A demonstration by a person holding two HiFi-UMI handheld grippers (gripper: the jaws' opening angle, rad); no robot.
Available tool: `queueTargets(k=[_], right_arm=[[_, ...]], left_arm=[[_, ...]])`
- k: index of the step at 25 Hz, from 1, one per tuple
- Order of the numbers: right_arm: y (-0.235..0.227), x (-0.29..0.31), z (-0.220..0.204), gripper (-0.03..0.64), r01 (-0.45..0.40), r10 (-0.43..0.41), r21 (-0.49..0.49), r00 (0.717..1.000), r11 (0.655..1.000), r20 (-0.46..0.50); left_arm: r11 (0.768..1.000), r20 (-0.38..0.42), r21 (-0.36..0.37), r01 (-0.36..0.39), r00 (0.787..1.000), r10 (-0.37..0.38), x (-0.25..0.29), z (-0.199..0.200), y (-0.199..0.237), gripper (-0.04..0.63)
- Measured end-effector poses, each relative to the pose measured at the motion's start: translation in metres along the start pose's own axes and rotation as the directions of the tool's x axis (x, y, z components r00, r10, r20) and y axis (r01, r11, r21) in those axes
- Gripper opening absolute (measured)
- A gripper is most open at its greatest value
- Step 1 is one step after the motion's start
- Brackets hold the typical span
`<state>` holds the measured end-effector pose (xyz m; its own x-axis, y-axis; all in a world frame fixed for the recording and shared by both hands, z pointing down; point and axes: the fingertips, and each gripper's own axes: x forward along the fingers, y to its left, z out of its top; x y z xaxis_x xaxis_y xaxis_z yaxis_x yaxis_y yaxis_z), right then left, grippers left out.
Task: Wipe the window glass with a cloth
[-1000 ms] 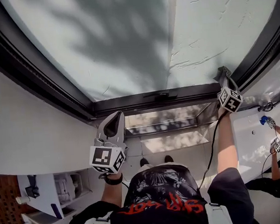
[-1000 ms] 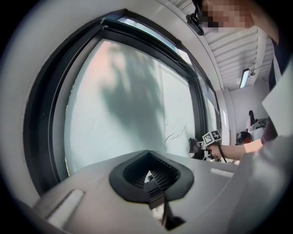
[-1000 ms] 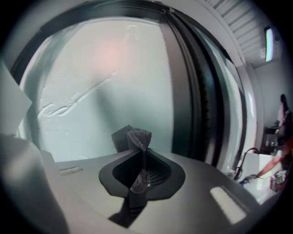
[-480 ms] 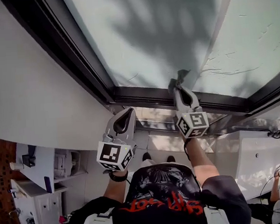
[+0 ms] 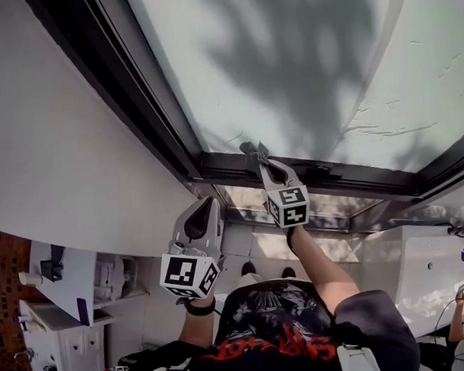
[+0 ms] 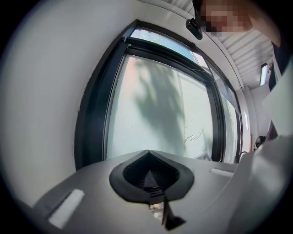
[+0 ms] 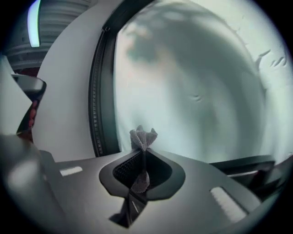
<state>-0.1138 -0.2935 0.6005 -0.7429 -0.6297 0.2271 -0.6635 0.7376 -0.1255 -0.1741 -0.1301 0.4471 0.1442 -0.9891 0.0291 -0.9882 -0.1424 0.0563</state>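
Observation:
The window glass (image 5: pixel 303 65) is frosted pale green with tree shadow on it, set in a dark frame (image 5: pixel 131 100). My right gripper (image 5: pixel 259 153) is shut on a small grey cloth (image 7: pixel 143 137), whose bunched end pokes past the jaw tips near the glass's lower left corner. The same cloth (image 5: pixel 253 149) shows in the head view at the frame's bottom rail. My left gripper (image 5: pixel 200 211) hangs lower, away from the glass, jaws shut with nothing in them. The glass (image 6: pixel 155 114) fills the left gripper view.
A white wall (image 5: pixel 47 154) borders the frame on the left. Below are a white cabinet (image 5: pixel 66 311), a lower window pane (image 5: pixel 297 208) and another person's arm (image 5: pixel 462 299) at the far right.
My right gripper has swept the cloth leftward along the bottom of the glass, from the right corner to near the left corner. The left gripper has barely moved.

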Motion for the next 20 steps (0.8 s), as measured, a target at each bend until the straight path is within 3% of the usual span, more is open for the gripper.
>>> queueTargets(k=[5,9,12,16,18,19,20], right_arm=[[-0.106,-0.095,0.007,0.028,0.167,-0.163,-0.030,0.981,0.985,0.105],[-0.223,-0.174,-0.009,0.028,0.400,-0.403,0.046,0.911,0.915,0.087],[-0.308,-0.230,-0.029,0.028,0.574,-0.577,0.070,0.816,0.816,0.038],[-0.395,-0.328,-0.051,0.028,0.787,-0.792,0.143,0.610,0.600,-0.029],[-0.415,-0.370,-0.047,0.027,0.840,-0.856,0.211,0.516,0.500,-0.028],[-0.415,-0.382,-0.039,0.026,0.846,-0.870,0.235,0.494,0.479,-0.003],[-0.406,-0.386,-0.026,0.026,0.839,-0.869,0.244,0.493,0.487,0.040]], left_arm=[[0.994,-0.021,0.020,0.106,0.994,-0.106,0.034,-0.004,-0.028,-0.011],[0.969,-0.036,0.048,0.241,0.970,-0.239,0.062,-0.004,-0.072,-0.011],[0.951,-0.041,0.058,0.305,0.952,-0.303,0.072,-0.003,-0.097,-0.011],[0.933,-0.051,0.058,0.354,0.935,-0.352,0.077,-0.006,-0.119,-0.011],[0.938,-0.047,0.052,0.344,0.939,-0.342,0.080,-0.007,-0.118,-0.011],[0.943,-0.042,0.044,0.329,0.944,-0.327,0.082,-0.007,-0.114,-0.011],[0.949,-0.036,0.036,0.312,0.950,-0.311,0.083,-0.006,-0.109,-0.011]])
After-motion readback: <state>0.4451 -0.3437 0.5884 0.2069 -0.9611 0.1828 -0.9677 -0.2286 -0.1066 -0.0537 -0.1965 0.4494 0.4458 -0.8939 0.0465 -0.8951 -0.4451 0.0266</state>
